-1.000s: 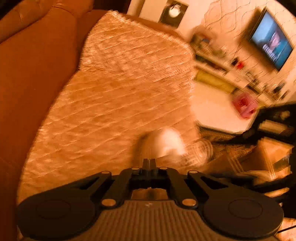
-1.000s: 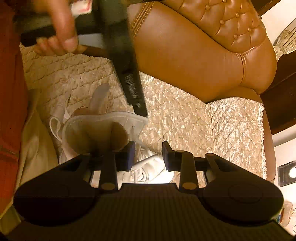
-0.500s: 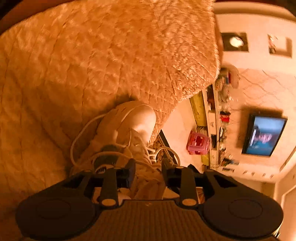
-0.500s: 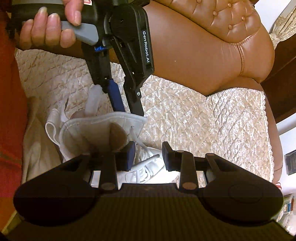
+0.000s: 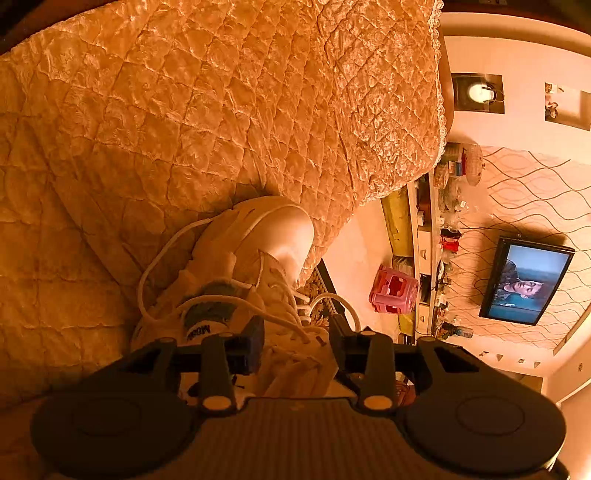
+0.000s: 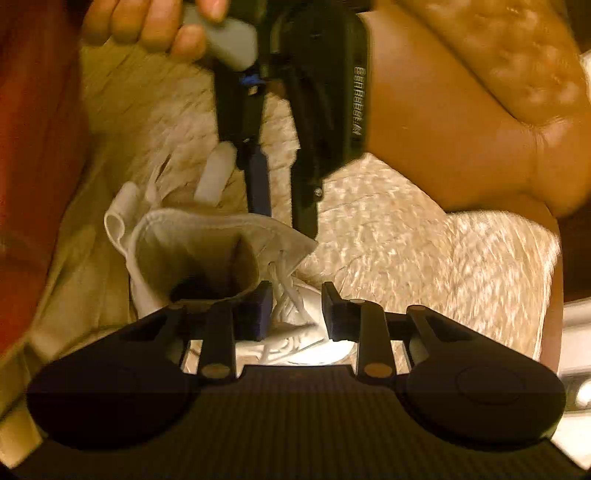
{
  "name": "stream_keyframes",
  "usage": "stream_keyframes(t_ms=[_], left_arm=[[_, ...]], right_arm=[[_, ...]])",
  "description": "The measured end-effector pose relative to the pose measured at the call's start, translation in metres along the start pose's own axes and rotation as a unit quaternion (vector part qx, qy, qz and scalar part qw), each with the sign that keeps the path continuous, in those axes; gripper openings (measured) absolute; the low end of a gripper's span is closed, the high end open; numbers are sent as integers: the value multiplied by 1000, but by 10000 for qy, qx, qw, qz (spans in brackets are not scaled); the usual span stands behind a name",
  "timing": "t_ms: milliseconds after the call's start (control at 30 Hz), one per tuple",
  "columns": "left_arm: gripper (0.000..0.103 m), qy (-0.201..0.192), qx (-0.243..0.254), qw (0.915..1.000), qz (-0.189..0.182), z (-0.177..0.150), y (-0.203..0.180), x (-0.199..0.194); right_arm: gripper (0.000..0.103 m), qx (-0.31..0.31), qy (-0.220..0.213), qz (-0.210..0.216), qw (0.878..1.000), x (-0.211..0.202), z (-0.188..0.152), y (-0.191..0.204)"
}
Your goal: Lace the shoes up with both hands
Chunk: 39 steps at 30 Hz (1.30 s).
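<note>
A white sneaker [image 5: 273, 236] lies on the quilted cover [image 5: 221, 110], toe pointing away in the left wrist view, its loose white laces [image 5: 155, 266] looping off to the left. My left gripper [image 5: 295, 338] hangs over the tongue; its jaws are opening, with lace strands and the upper between them and no pad pressing. In the right wrist view the sneaker's collar [image 6: 177, 240] faces me. My right gripper [image 6: 297, 314] is closing around laces [image 6: 291, 295] near the eyelets, with a gap still showing. The left gripper [image 6: 283, 219] reaches in from above, held by a hand [image 6: 147, 26].
The brown leather sofa [image 6: 461, 129] rises behind the cover. A red sleeve [image 6: 33, 147] fills the left edge. Past the cover's edge lie the floor, a pink stool [image 5: 391, 291], a shelf unit and a wall television [image 5: 524, 284].
The left gripper rolled, dipped toward the sneaker and went from shut to open over the tongue. The right gripper stayed in place while its jaws narrowed slightly.
</note>
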<state>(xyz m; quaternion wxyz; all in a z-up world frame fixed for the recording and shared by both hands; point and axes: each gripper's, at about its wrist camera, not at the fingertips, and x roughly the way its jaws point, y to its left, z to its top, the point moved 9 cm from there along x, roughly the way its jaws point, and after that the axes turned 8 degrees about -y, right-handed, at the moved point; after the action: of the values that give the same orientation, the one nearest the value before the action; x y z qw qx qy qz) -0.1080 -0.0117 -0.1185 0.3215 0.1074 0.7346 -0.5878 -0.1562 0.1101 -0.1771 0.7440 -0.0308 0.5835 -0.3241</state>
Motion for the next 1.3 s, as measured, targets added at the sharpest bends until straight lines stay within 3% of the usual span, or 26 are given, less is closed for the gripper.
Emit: stream_keyframes(t_ms=[67,133,333,600,733,933,1000,1033,1067,1167,1300], left_arm=[[45,-36,-7,10000,1,1,0,-3],[49,-56,-34,10000,-18,2,1,-5],[49,-52,-8,10000,-31,4,-1,-6],[49,-119,-141,9998,-16,7,3,-8],[39,-102,-261,9996,-104,6,4,-7],[37,-46,-574,9983,-113,4,10,-1],[29,-53,-556,9983,-160,4,9,0],[20,-57,-519,9985,-189,4,8,0],[10,-56,-471,9987,-211,3,6,1],[1,-106,-76,9998,-179,2,-2,1],[0,-248,814,9964,6,1,-16,-1]], right_arm=[[10,-195,165,255,9993,5,2,4],[5,-374,164,275,9988,7,5,8],[5,221,-44,268,9994,5,6,3],[5,1035,-459,569,9919,7,16,-15],[5,1133,-484,650,9903,10,16,-14],[5,1439,-604,703,9852,12,15,-17],[5,1484,-657,658,9845,12,17,-15],[5,1496,-672,646,9843,11,18,-14],[6,1512,-684,638,9841,10,18,-14],[6,1555,-710,617,9834,8,17,-15],[6,1659,-722,570,9818,8,17,-17]])
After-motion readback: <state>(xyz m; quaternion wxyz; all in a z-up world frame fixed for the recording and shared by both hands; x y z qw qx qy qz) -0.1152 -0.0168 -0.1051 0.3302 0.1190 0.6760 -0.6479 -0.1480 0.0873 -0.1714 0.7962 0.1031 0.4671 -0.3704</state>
